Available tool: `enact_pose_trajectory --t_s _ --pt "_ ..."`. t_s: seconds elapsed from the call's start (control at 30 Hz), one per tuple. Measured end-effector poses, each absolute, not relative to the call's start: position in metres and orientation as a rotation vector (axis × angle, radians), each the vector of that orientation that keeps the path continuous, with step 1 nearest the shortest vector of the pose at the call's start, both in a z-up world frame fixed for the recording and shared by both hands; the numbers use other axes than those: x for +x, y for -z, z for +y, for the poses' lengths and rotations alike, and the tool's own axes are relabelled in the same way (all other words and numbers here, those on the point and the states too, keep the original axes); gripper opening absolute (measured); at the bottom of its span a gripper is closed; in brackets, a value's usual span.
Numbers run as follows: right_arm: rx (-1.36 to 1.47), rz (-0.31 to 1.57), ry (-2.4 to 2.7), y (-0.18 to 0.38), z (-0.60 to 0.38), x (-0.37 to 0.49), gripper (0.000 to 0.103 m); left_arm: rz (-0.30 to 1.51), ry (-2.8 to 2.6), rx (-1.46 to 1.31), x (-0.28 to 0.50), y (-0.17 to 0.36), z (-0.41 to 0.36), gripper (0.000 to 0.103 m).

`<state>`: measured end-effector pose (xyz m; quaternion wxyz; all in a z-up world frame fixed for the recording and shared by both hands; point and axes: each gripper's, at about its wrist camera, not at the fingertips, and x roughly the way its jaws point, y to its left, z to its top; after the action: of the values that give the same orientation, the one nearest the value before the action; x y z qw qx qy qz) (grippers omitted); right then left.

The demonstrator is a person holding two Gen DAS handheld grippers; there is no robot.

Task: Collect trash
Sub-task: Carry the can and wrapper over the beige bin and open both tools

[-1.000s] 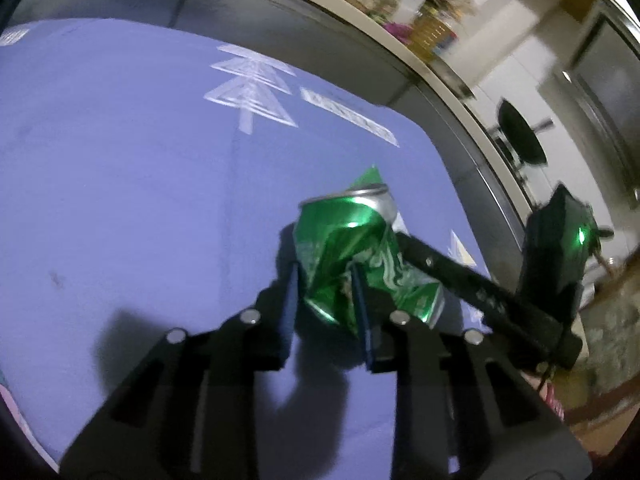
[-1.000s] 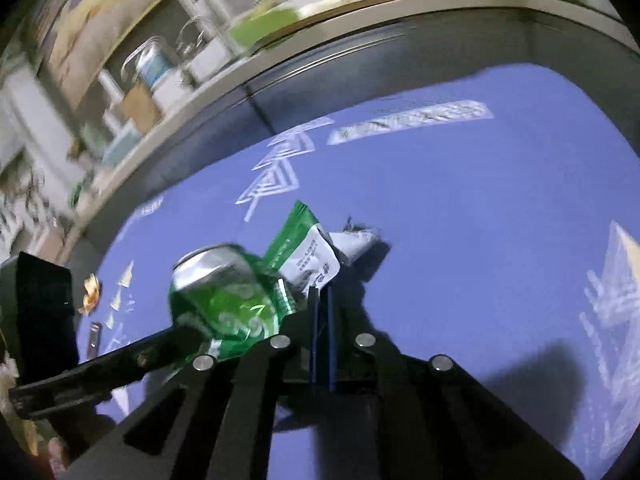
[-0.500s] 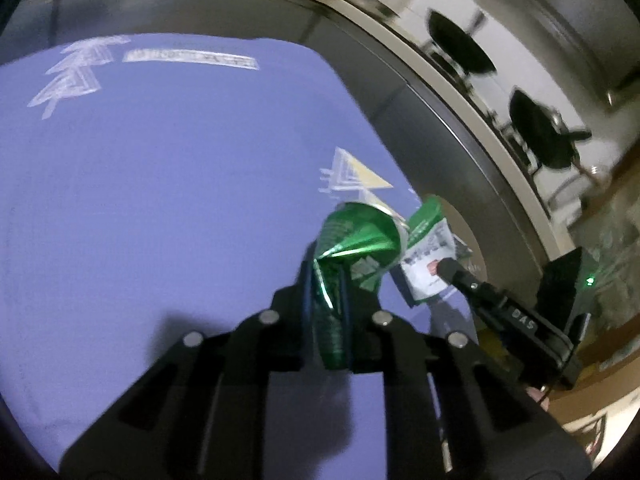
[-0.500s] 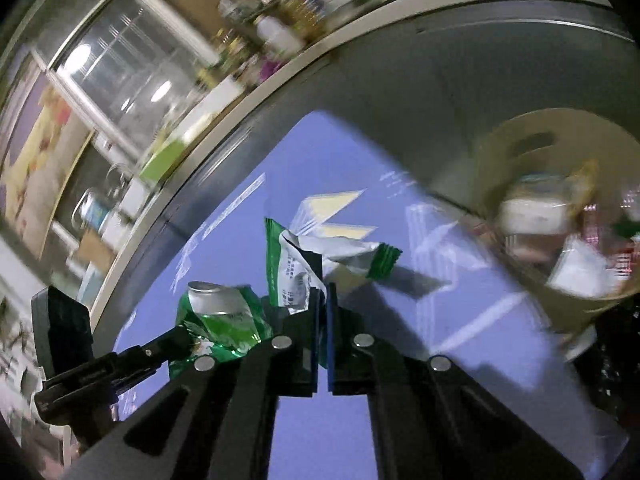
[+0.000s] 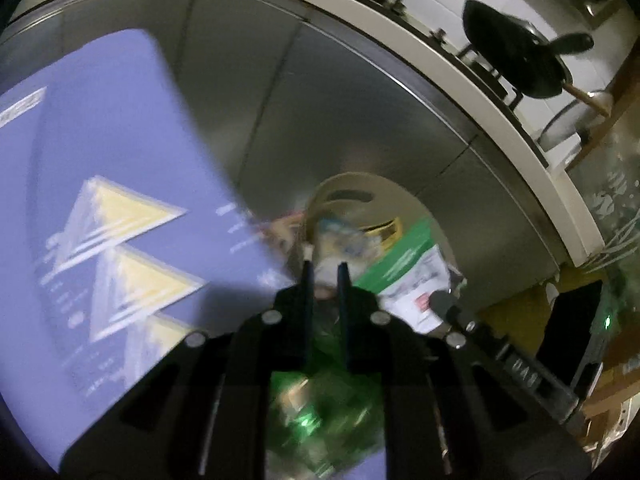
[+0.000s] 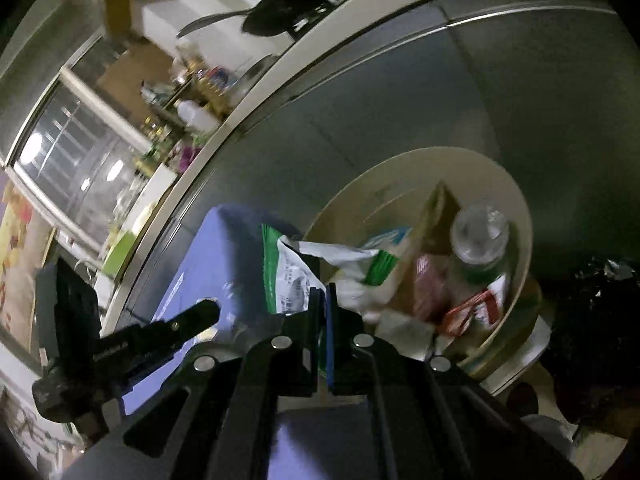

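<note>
In the left wrist view my left gripper [image 5: 325, 276] hangs past the purple cloth's corner, its narrow jaws shut on the crushed green can [image 5: 320, 412]. The can shows only as a green blur low between the finger bases. My right gripper [image 6: 323, 292] is shut on a green-and-white wrapper [image 6: 292, 272], held just left of the rim of the cream round bin [image 6: 420, 156]. That wrapper [image 5: 408, 276] and the right gripper [image 5: 440, 302] also show at the right of the left wrist view, in front of the bin [image 5: 352, 184]. The left gripper [image 6: 200, 314] shows at the left of the right wrist view, and no can is visible there.
The bin holds a clear plastic bottle [image 6: 480, 240], a red-and-white packet [image 6: 476, 308] and other rubbish. A steel counter front [image 5: 360, 100] rises behind it. The purple table cloth [image 5: 100, 140] ends at the left. A black bag [image 6: 592, 300] lies right of the bin.
Both grippers have swung from over the purple cloth to its edge beside the bin, each carrying its load. The can has slid lower in the left jaws and is blurred.
</note>
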<state>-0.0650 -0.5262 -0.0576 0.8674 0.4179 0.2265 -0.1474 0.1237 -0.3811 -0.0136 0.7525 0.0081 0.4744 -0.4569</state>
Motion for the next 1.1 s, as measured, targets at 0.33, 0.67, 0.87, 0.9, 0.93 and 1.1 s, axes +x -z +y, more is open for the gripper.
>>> enact_pose_trajectory --t_s 0.33,0.67,0.87,0.9,0.93,1.1 --pt "0.92 0.44 0.309 0.069 -0.545 -0.088 0.0 1.004 1.073 0.031 0.112 -0.012 -0.402 0.011" --pt "0.933 0.425 0.253 0.06 -0.516 -0.113 0.0 0.993 1.057 0.189 0.132 -0.02 -0.333 0.064" --pt "0.939 0.445 0.299 0.061 -0.508 -0.133 0.0 1.172 1.253 0.214 0.136 0.014 -0.343 0.066" --pt "0.945 0.453 0.303 0.063 -0.506 -0.136 0.0 1.208 1.296 0.232 0.135 0.02 -0.349 0.066" --pt "0.955 0.46 0.304 0.065 -0.505 -0.137 0.0 1.229 1.321 0.244 0.134 0.024 -0.352 0.066" --pt "0.986 0.489 0.31 0.075 -0.495 -0.143 0.0 1.268 1.411 0.262 0.133 0.031 -0.351 0.048"
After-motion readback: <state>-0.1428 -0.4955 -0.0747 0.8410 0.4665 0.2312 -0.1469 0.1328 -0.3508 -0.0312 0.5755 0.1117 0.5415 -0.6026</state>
